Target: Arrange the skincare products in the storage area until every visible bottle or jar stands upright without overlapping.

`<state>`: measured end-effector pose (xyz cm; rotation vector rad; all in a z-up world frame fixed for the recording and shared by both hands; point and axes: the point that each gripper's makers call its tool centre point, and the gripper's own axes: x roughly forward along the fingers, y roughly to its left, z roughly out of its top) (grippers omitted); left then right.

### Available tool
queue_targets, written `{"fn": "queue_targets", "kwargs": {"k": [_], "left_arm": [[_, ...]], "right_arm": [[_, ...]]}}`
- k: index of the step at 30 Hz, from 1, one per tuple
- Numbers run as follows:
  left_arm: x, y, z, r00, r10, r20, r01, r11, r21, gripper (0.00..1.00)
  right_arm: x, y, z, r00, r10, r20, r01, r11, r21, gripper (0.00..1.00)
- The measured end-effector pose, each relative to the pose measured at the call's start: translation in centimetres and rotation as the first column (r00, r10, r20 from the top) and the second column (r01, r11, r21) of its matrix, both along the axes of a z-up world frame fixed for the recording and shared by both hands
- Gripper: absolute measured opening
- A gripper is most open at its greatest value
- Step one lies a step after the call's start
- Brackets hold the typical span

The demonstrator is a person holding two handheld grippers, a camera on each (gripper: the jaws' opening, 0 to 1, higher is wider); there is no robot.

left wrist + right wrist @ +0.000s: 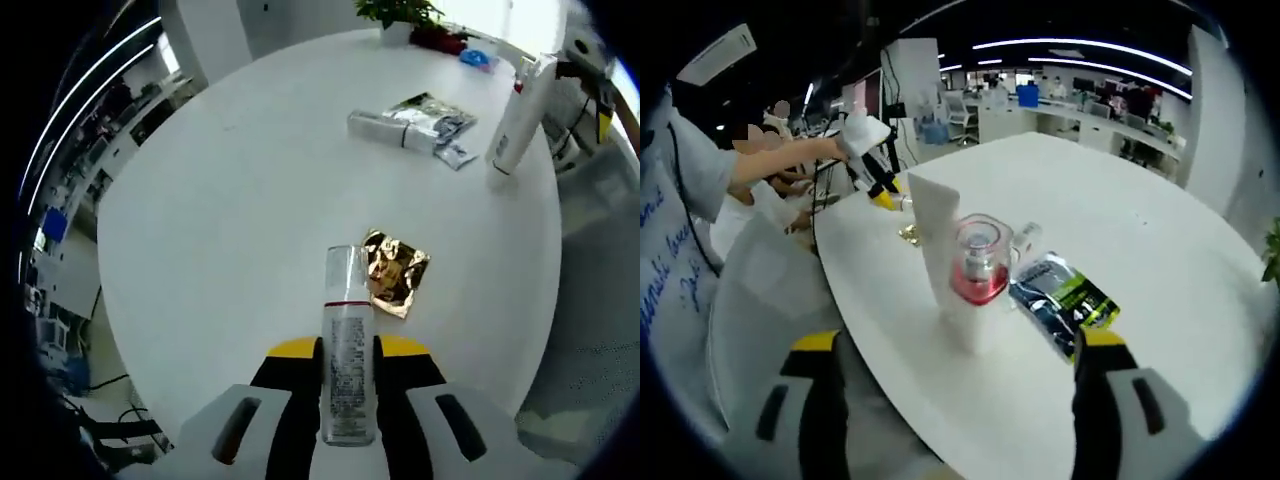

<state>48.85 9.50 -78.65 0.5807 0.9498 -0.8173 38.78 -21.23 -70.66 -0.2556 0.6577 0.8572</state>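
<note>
My left gripper (348, 385) is shut on a clear spray bottle (347, 340) with a white label, a red band and a clear cap, held above the round white table (230, 200) and pointing forward. A gold foil sachet (396, 272) lies just beyond its cap. A white tube (519, 115) stands upright near the far right edge. In the right gripper view this tube (940, 235) rises between the wide-open jaws of my right gripper (970, 400), with a clear-capped pink piece (979, 262) against its front. I cannot tell if that piece is separate.
A silver and black pouch (1068, 296) lies flat beside a small clear bottle (1025, 240) lying on its side. A potted plant (400, 14) and a blue item (478, 57) sit at the table's far rim. A person's sleeve (690, 190) is at the left.
</note>
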Motion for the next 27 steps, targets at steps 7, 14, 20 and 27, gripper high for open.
{"fn": "queue_targets", "kwargs": {"k": [7, 14, 20, 27], "left_arm": [[-1.9, -2.2, 1.2, 0.999, -0.034, 0.041, 0.035, 0.999, -0.022, 0.16], [-3.7, -4.4, 2.1, 0.993, -0.087, 0.078, 0.091, 0.995, -0.043, 0.16], [-5.2, -6.7, 2.9, 0.990, -0.107, 0.089, 0.113, 0.991, -0.069, 0.16], [-5.7, -8.4, 3.5, 0.985, -0.134, 0.108, 0.146, 0.982, -0.116, 0.16]], "right_arm": [[-0.6, -0.2, -0.3, 1.000, -0.017, -0.006, 0.017, 1.000, 0.010, 0.93], [-0.7, -0.3, -0.1, 0.999, -0.037, -0.001, 0.037, 0.999, 0.034, 0.88], [-1.0, -0.1, -0.1, 0.999, -0.035, -0.017, 0.036, 0.998, 0.059, 0.79], [-1.2, -0.1, -0.1, 0.999, -0.046, -0.022, 0.048, 0.994, 0.101, 0.69]]}}
